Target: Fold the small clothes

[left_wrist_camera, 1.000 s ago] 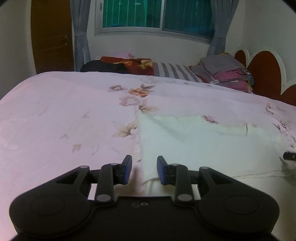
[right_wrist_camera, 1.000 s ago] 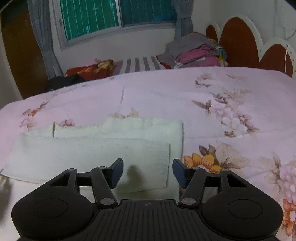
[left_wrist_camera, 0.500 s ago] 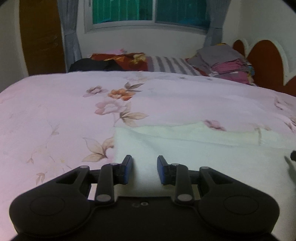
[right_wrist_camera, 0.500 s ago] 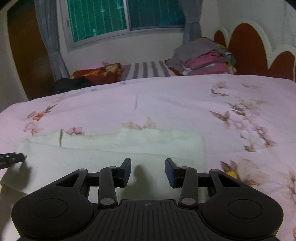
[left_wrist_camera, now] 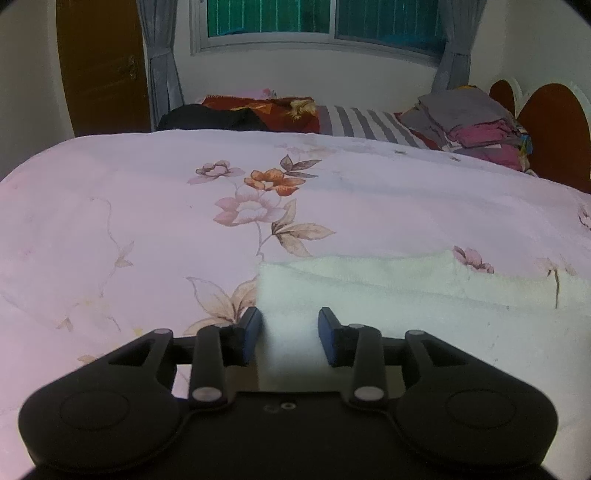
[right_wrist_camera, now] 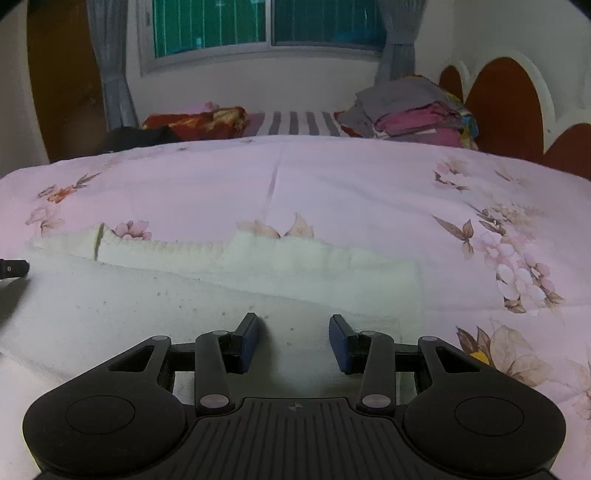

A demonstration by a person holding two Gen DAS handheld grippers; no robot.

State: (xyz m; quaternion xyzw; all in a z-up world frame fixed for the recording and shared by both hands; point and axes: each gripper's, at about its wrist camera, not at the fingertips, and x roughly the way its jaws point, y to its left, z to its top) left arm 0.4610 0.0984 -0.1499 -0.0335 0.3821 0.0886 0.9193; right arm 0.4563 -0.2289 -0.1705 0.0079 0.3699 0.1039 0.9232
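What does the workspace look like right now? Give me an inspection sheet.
Surface: pink floral bedspread, lightly creased.
Job's things: white cloth, flat, already folded lengthwise.
Clutter: stack of folded clothes, striped pillow, red blanket, dark garment, all at the far edge.
Grippers: left tool open over the cloth's left end; right tool open over its right end; neither grips it.
Cables: nothing seen.
Surroundings: window, curtains, wooden door, headboard.

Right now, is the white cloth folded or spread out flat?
Folded already: on the white cloth a top layer's edge lies short of the strip behind it. Both grippers are open.
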